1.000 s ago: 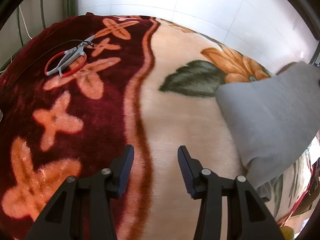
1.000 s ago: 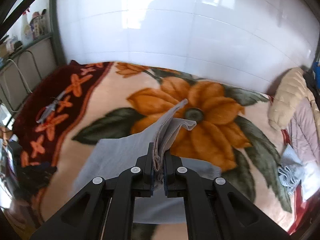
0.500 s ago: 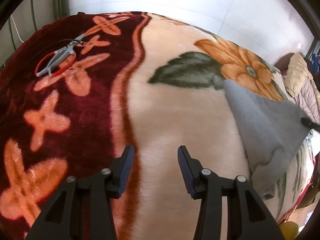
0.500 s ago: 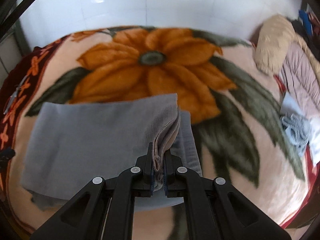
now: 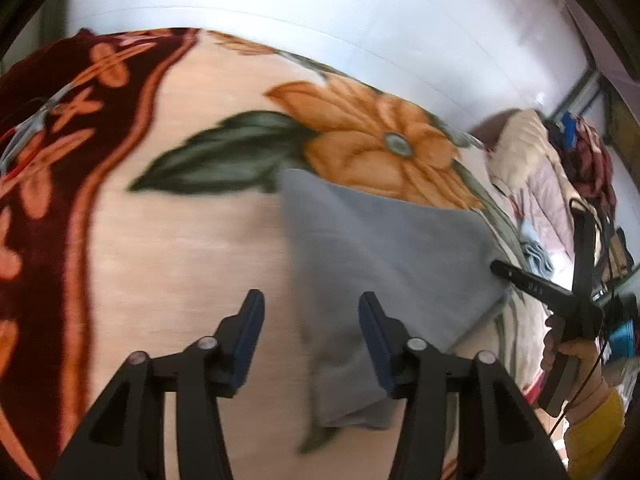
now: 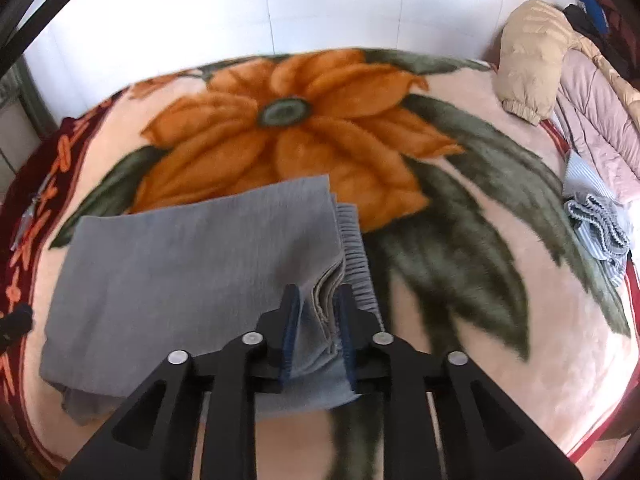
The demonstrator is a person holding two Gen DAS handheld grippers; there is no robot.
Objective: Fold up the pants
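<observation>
Grey pants (image 6: 192, 272) lie folded, centre frame, on floral blanket (image 6: 460, 320).
Right gripper (image 6: 318, 316) parted around their edge, grip unclear; left gripper (image 5: 310, 332) wide, empty. Only left view shows gripper-holding hand (image 5: 568, 356).

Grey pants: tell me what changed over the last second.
The right gripper carried the raised edge of the folded grey fabric pants down and across onto the orange-flower fleece blanket, then opened; the cloth edge now sits loosely between its parted jaws. The left gripper swung toward the pants, which now lie beneath its fingers. It stayed open and empty; the blanket did not move.
</observation>
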